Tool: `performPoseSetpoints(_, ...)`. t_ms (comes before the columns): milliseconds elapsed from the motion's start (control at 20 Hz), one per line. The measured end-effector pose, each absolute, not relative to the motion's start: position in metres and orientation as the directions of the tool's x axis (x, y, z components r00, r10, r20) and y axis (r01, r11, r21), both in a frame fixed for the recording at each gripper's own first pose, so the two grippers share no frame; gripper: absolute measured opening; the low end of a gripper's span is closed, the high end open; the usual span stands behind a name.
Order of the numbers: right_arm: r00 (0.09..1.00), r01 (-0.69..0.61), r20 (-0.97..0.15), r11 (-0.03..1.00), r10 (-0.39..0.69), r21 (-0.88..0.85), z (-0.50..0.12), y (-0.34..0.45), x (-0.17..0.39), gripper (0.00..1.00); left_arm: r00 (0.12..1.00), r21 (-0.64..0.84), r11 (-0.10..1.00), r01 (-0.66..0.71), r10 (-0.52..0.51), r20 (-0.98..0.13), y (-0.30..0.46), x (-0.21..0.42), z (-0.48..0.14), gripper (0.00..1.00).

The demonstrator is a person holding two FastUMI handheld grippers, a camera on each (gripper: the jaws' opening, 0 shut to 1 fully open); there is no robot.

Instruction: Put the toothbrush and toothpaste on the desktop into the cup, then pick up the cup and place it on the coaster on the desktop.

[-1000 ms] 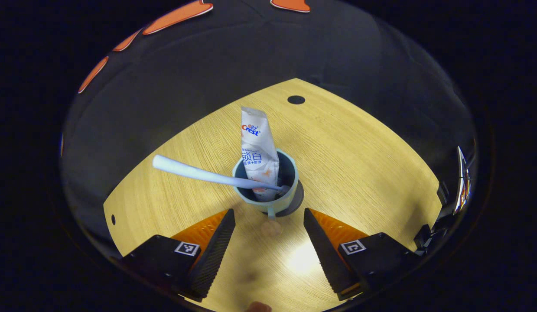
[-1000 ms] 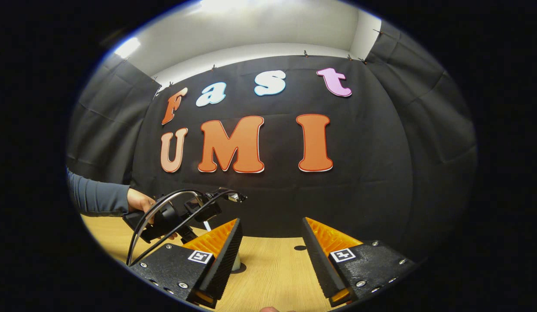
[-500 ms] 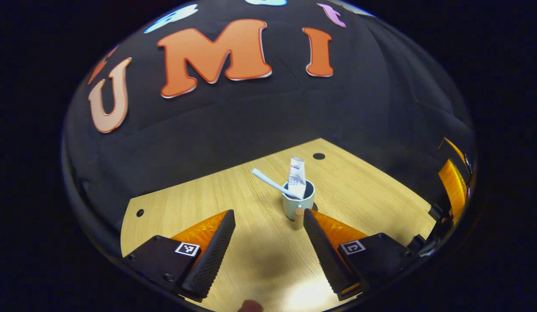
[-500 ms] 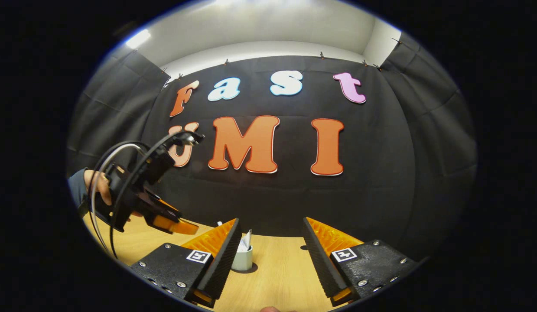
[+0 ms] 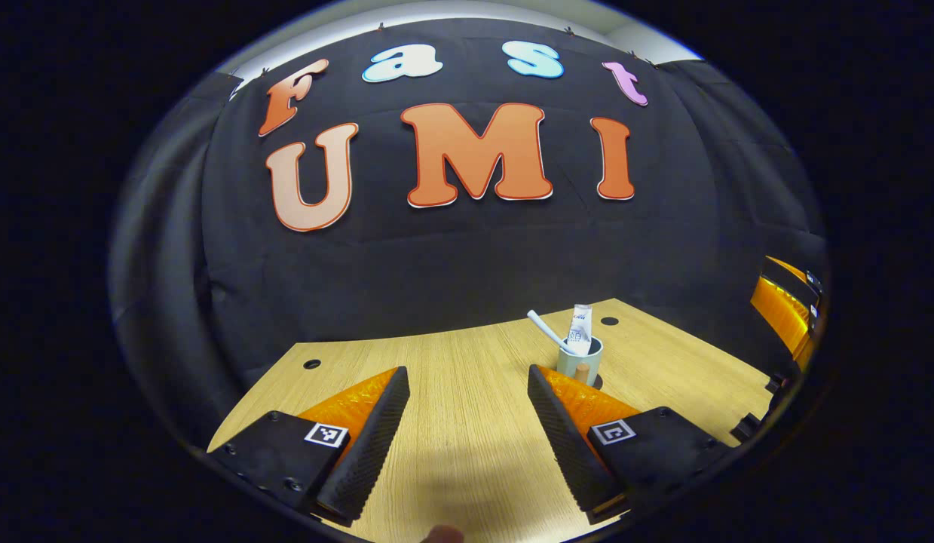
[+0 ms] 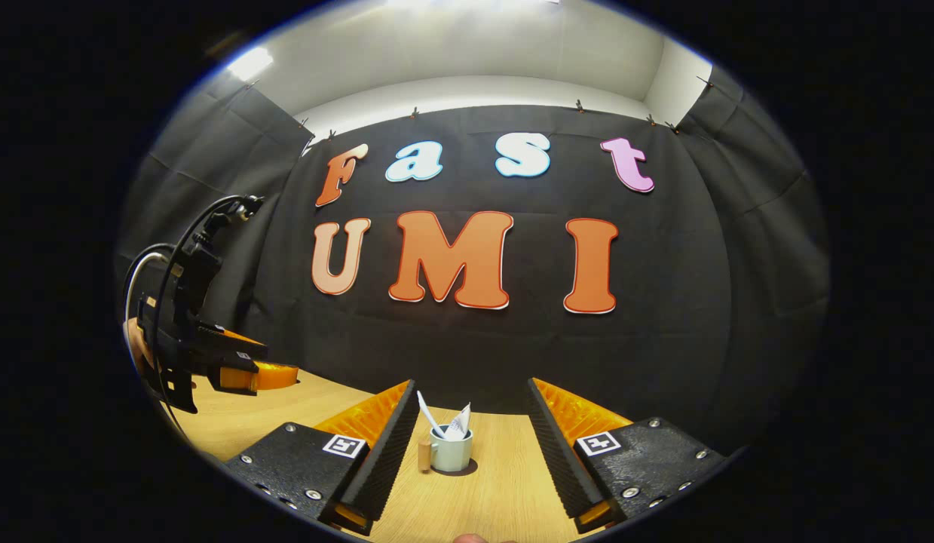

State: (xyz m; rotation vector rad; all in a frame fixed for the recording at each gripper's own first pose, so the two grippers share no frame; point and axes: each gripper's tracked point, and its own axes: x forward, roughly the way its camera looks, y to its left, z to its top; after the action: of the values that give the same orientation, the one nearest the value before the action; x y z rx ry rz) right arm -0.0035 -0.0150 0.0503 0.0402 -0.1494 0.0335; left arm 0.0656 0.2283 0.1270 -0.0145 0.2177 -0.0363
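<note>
With the cup (image 6: 451,450) standing on its dark coaster (image 6: 462,469) on the worktop (image 5: 474,422), toothbrush (image 6: 427,414) and toothpaste (image 6: 459,422) inside, both claws, left (image 5: 468,422) and right (image 6: 473,445), jaws apart and empty, should withdraw clear.

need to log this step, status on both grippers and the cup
Left hand-held gripper open, empty. Right hand-held gripper open, empty. Cup upright on coaster, toothbrush and toothpaste inside. Nothing in the way.
</note>
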Motion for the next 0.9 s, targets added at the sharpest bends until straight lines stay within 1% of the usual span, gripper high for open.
performPoseSetpoints(150, 0.991, -0.041, 0.127, 0.998, 0.035, 0.044, 0.041, -0.009, -0.003, 0.87, 0.983, -0.019, 1.000, -0.004, 0.001, -0.182, 0.235, 0.057, 0.120, 1.00)
performPoseSetpoints(500, 0.994, -0.021, 0.108, 0.998, 0.014, 0.066, 0.028, -0.014, 0.000, 0.88, 0.996, -0.077, 0.994, -0.082, 0.081, -0.020, 0.248, 0.039, 0.138, 1.00)
performPoseSetpoints(600, 0.994, -0.021, 0.109, 0.997, 0.012, 0.079, 0.026, -0.016, 0.000, 0.88, 0.995, -0.075, 0.992, -0.101, 0.101, 0.002, 0.251, 0.038, 0.139, 0.99)
performPoseSetpoints(650, 0.994, -0.021, 0.107, 0.996, 0.012, 0.083, 0.024, -0.016, 0.001, 0.88, 0.995, -0.075, 0.992, -0.103, 0.104, 0.008, 0.250, 0.038, 0.140, 1.00)
performPoseSetpoints(700, 0.994, -0.022, 0.107, 0.996, 0.013, 0.085, 0.023, -0.017, 0.001, 0.88, 0.994, -0.077, 0.992, -0.103, 0.104, 0.013, 0.249, 0.037, 0.139, 0.99)
performPoseSetpoints(750, 0.994, -0.022, 0.108, 0.996, 0.012, 0.088, 0.023, -0.017, 0.001, 0.88, 0.994, -0.080, 0.991, -0.106, 0.107, 0.015, 0.249, 0.036, 0.138, 1.00)
performPoseSetpoints(900, 0.993, -0.031, 0.116, 0.996, 0.021, 0.088, 0.024, -0.015, 0.007, 0.88, 0.995, -0.082, 0.992, -0.098, 0.098, -0.004, 0.248, 0.039, 0.132, 1.00)
